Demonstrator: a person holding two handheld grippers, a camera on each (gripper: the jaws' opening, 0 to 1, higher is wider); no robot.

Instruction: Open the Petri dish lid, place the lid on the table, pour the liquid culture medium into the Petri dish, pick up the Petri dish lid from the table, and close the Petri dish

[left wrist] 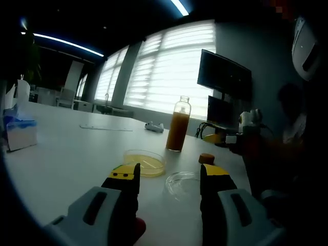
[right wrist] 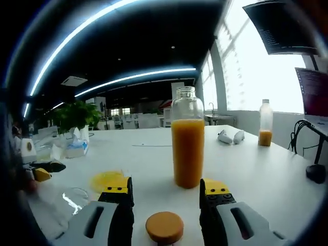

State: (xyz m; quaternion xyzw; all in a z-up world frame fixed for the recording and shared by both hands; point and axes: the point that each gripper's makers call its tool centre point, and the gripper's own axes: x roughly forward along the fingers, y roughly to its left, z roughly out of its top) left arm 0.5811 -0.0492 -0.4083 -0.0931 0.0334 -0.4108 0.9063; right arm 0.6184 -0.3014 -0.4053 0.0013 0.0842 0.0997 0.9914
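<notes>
Two low gripper cameras over one white table (left wrist: 66,159)

Left view faced the bright windows; right view sat close behind the orange-filled glass bottle (right wrist: 187,137). Both showed that bottle (left wrist: 178,124) and the yellow-filled clear dish (left wrist: 145,162) (right wrist: 106,180).

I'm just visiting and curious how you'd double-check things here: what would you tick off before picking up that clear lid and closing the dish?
1. Medium poured: the Petri dish holds yellow liquid. Ok.
2. Lid reachable: the Petri dish lid lies flat on the table beside the dish, apart from it. Ok.
3. Left gripper free: jaws open, nothing between them. Ok.
4. Right gripper free: jaws open, nothing held; orange cap lies on the table between them. Ok.
5. Bottle upright, clear of the dish. Ok, though uncapped.
6. Lid clean: cannot tell.
</notes>
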